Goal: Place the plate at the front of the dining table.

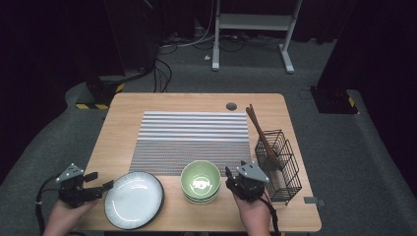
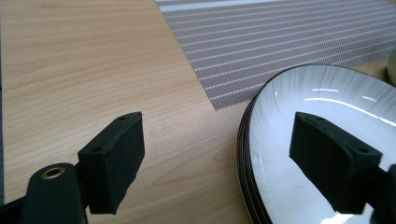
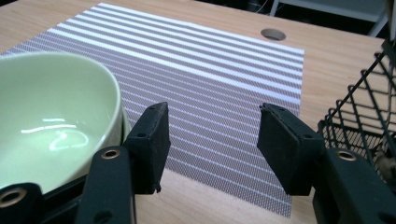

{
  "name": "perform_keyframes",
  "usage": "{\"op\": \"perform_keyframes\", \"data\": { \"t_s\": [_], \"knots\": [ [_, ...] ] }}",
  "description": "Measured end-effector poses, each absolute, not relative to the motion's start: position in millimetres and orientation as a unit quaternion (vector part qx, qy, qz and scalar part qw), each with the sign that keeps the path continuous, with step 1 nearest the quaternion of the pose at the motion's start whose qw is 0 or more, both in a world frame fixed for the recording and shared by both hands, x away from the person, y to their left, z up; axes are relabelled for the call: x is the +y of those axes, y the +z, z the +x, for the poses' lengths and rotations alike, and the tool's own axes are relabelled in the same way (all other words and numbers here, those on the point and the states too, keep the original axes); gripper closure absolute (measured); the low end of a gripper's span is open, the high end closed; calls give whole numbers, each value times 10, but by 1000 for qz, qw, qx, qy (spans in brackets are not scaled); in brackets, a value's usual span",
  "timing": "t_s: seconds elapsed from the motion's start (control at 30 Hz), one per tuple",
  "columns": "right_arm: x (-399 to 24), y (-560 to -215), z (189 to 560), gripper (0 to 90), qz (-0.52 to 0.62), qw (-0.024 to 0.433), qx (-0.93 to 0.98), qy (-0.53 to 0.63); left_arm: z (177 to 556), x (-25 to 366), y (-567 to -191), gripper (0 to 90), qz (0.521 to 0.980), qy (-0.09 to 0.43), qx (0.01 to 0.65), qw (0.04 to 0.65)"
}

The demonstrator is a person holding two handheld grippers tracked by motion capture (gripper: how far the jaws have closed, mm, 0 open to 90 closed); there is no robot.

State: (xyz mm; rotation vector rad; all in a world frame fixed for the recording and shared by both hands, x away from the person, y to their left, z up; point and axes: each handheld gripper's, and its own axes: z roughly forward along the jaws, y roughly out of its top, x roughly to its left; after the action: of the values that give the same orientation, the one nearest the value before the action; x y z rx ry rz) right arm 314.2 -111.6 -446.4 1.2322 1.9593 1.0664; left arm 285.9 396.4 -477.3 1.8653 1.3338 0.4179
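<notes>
A green bowl point(image 1: 200, 180) of glossy ceramic, round and deep, is seen near the front edge of the bench point(image 1: 123, 105); more rims show under it, so it seems to top a small stack, though the count cannot be told. In the right gripper view the bowl point(image 3: 51, 121) is cut off at the left edge. Just right of the bowl the right gripper point(image 1: 235, 176) is held, its black, blocky fingers point(image 3: 152, 140) standing apart with nothing between them; one finger is close beside the bowl's wall, and contact cannot be made out. Left of the bowl a round plate point(image 1: 134, 199) is laid, white and glazed with a dark rim; in the left gripper view, where part of the plate point(image 2: 299, 102) is hidden by one finger, layered edges suggest more than one plate, with the number unclear. Left of the plate the left gripper point(image 1: 101, 181) is held, its fingers point(image 2: 114, 161) set wide apart, one over bare wood and the other over the plate's rim, nothing being clamped. Behind the bowl one woven placemat point(image 1: 194, 140) with grey and white stripes is spread flat. Right of the bowl one black wire basket point(image 1: 285, 172) stands, with brown chopsticks point(image 1: 258, 128) leaning out of it; their number is hard to tell. The bench is of pale wood grain, with one round grommet hole point(image 1: 231, 106) behind the placemat.
</notes>
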Motion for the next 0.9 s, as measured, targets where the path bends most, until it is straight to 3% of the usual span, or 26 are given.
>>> {"op": "perform_keyframes", "data": {
  "t_s": [0.47,0.9],
  "knots": [
    [-910,-4272,3151,508,442,292,740,415,2835,3983,-4774,251,733,128,534,402],
    [-654,-4233,3113,525,427,280,745,429,2823,3932,-4776,342,738,128,530,398]
  ]
}}
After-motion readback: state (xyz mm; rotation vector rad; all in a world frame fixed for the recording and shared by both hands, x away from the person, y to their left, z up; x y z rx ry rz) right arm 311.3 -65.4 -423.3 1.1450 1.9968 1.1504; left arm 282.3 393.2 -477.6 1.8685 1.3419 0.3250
